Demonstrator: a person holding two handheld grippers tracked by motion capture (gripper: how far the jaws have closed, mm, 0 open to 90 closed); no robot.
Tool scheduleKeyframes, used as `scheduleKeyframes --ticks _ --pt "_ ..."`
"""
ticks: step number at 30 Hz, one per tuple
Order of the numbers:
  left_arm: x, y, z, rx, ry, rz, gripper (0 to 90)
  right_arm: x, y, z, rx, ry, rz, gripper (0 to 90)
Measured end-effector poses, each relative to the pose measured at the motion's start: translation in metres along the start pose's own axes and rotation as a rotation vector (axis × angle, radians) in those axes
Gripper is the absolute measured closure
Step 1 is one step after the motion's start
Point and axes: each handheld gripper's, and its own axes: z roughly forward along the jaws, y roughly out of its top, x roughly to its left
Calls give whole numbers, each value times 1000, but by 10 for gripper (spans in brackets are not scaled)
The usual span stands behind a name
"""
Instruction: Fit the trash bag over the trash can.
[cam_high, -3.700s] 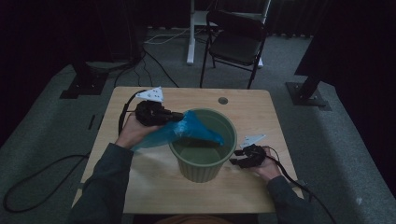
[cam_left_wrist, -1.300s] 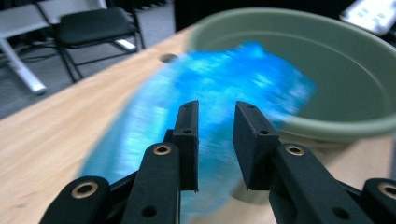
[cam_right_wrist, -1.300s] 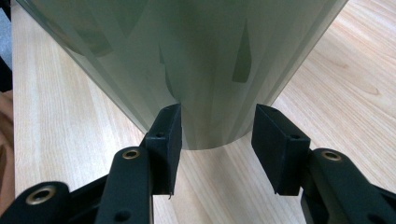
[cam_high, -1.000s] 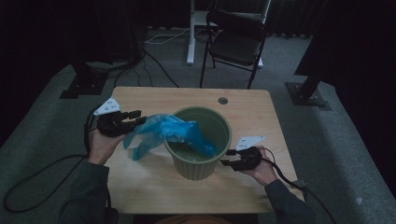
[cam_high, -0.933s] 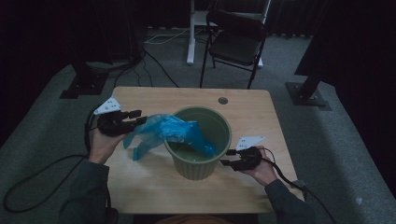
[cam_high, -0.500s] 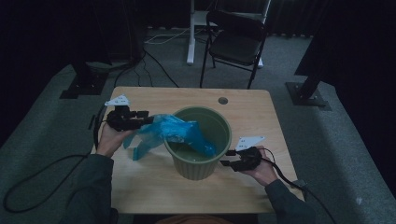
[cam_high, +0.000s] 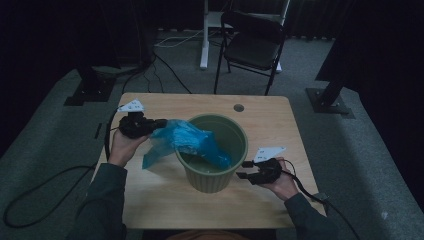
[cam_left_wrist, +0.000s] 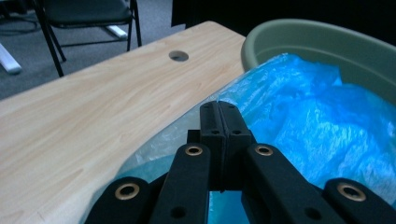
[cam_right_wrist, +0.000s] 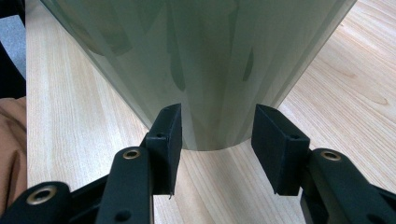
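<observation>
A pale green bin (cam_high: 239, 134) stands in the middle of the wooden table (cam_high: 165, 200). A crumpled blue plastic bag (cam_high: 187, 140) hangs over its left rim, part inside and part outside. My left gripper (cam_high: 159, 122) is at the bag's outer edge; its jaws have just been closing and now stand together with the thin film pinched at their tips (cam_left_wrist: 219, 112). The bag (cam_left_wrist: 327, 126) bulges just past them, and the bin's rim (cam_left_wrist: 317, 37) is behind. My right gripper (cam_high: 242, 170) rests low at the bin's right. It is open, with the bin's base (cam_right_wrist: 210, 56) between and ahead of its jaws (cam_right_wrist: 217, 126).
A cable hole (cam_high: 238, 107) lies in the tabletop behind the bin. A black folding chair (cam_high: 255, 40) and a white stand stand beyond the far edge. Cables trail across the grey carpet at the left. Bare wood lies in front of the bin.
My left gripper has moved right, back to the bag's edge, and its jaws have come together on the film. The right gripper and the bin have stayed put.
</observation>
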Motion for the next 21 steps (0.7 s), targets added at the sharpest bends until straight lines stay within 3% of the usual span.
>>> scheduleKeyframes --ticks 14,21 --pt "-32 28 6 -56 -40 90 899 4 8 4 8 -13 -27 530" --pt "-42 42 14 -49 -45 133 899 -15 10 -28 -21 -112 22 615"
